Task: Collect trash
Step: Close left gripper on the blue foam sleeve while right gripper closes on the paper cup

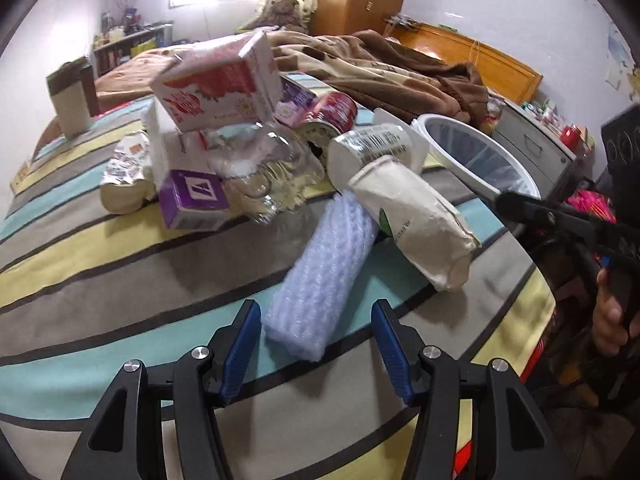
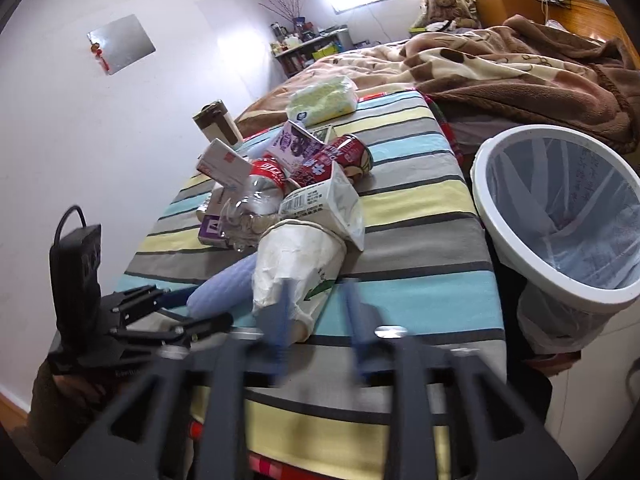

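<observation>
A lavender foam roll [image 1: 320, 264] lies on the striped bed sheet [image 1: 120, 280]. Its near end sits between the blue fingers [image 1: 244, 344] of my left gripper [image 1: 316, 348], which is open, with a gap on the right side. The right wrist view shows the left gripper [image 2: 192, 310] straddling the foam roll [image 2: 228, 286]. A crushed paper cup [image 1: 416, 220] lies beside the roll. My right gripper [image 2: 318, 320] hovers open just before the paper cup [image 2: 296, 272], with only sheet between its fingers. The white lined trash bin [image 2: 484, 184] stands at the bed's right edge.
Behind the roll is a trash pile: a pink carton [image 1: 216, 88], a clear bottle [image 1: 264, 168], a purple carton [image 1: 192, 200], a red can [image 1: 332, 112] and a white container [image 1: 368, 148]. A brown blanket [image 1: 400, 76] lies further back. A hand [image 1: 608, 320] holds the right gripper.
</observation>
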The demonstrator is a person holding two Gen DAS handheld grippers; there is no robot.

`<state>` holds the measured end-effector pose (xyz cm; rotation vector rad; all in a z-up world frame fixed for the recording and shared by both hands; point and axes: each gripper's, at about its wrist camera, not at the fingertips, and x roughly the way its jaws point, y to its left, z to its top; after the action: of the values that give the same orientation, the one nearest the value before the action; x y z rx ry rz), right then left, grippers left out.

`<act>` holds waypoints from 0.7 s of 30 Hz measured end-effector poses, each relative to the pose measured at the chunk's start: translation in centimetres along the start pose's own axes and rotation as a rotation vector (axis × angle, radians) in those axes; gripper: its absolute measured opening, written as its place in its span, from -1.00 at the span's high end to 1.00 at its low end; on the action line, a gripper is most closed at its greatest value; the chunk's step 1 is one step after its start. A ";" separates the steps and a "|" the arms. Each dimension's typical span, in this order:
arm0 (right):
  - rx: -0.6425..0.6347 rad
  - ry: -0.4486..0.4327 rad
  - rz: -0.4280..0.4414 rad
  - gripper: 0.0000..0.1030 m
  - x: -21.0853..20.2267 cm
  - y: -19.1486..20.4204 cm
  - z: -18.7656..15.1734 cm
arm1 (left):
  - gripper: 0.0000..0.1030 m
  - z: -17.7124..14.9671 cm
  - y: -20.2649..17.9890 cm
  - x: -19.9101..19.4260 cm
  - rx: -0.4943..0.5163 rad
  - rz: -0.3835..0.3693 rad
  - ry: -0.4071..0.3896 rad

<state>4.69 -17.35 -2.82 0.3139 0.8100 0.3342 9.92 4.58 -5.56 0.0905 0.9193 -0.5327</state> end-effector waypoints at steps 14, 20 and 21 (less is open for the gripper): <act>-0.035 0.076 0.014 -0.11 3.1 1.8 -0.4 | -0.11 2.1 -0.4 2.5 0.044 0.014 0.008; -0.042 0.091 0.010 0.25 3.6 1.6 -0.7 | 0.30 1.7 0.4 1.9 -0.003 0.006 0.001; -0.043 0.088 0.011 0.26 3.5 1.6 -0.7 | 0.34 1.6 0.5 1.8 -0.012 0.006 -0.001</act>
<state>6.09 -14.36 -4.93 0.2649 0.8863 0.3769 12.22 3.79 -6.04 0.0818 0.9212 -0.5216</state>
